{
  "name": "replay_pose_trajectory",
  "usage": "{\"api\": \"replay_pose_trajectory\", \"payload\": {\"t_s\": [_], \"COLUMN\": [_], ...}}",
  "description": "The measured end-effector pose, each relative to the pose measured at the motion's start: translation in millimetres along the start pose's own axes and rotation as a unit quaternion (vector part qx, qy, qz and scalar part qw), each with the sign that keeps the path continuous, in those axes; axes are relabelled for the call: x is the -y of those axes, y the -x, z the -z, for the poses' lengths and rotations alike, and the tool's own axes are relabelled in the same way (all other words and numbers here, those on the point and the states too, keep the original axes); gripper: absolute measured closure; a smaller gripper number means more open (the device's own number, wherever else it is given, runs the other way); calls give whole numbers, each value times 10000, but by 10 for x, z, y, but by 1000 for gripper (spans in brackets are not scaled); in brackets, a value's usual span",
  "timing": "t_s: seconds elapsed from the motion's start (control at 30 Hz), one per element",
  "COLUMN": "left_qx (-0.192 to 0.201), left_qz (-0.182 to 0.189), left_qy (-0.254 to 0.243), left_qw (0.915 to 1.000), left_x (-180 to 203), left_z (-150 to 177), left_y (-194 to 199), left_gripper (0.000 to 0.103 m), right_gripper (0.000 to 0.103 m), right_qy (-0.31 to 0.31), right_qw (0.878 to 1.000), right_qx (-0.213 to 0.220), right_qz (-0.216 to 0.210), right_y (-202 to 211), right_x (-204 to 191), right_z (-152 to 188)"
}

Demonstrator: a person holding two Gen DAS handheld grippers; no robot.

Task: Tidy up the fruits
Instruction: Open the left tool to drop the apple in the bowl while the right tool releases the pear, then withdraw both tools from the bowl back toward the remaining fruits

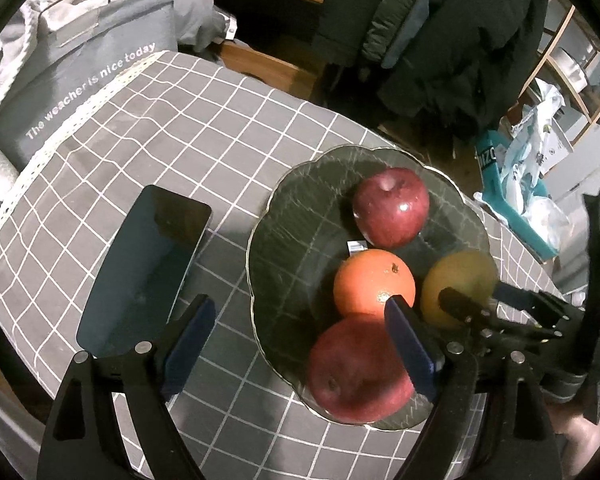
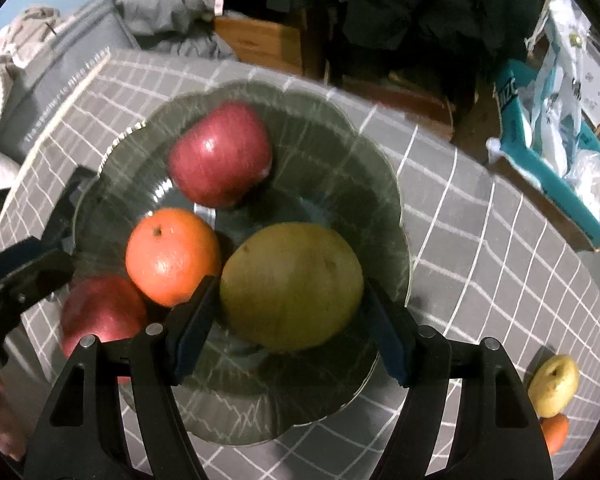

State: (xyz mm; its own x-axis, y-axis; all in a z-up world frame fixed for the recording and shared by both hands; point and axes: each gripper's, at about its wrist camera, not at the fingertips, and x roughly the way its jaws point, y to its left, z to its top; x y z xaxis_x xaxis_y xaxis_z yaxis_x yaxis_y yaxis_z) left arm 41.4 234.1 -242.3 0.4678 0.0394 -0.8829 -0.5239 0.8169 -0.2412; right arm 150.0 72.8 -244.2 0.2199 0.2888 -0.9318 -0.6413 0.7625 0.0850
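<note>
My table [image 1: 204, 128] wears a grey cloth with a white grid and a lace hem along its far edge. On it sit a dark glass plate [image 1: 292, 216] with a scalloped rim, a dark phone [image 1: 148, 264] just beside the plate, and, near the cloth's edge, a yellow apple [image 2: 553, 386] touching an orange fruit [image 2: 555, 432].

Both wrist views look steeply down and forward along their tongs at the counter [image 1: 204, 128] — the left from the plate's [image 1: 300, 184] near-left side, the right closer, directly over it. They share the plate, its fruit and the checked cloth.
</note>
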Motion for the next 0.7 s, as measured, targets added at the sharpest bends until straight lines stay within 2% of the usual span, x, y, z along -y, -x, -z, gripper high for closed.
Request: {"api": "replay_pose_trajectory", "payload": {"t_s": [0.3, 0.7], "left_qx": [189, 438], "left_qz": [99, 337], "left_qy": [19, -335], "left_qw": [9998, 9979], "left_x": [38, 407], "left_z": [-42, -19], "left_y": [160, 496], "left_gripper": [15, 15], "right_gripper": [25, 24], "right_qy": [-255, -453], "right_qw": [9988, 9929], "right_qx": [408, 990], "right_qz": [-4, 474], "right_y": [329, 1033], "right_x": [126, 444], "right_z": [-79, 78]}}
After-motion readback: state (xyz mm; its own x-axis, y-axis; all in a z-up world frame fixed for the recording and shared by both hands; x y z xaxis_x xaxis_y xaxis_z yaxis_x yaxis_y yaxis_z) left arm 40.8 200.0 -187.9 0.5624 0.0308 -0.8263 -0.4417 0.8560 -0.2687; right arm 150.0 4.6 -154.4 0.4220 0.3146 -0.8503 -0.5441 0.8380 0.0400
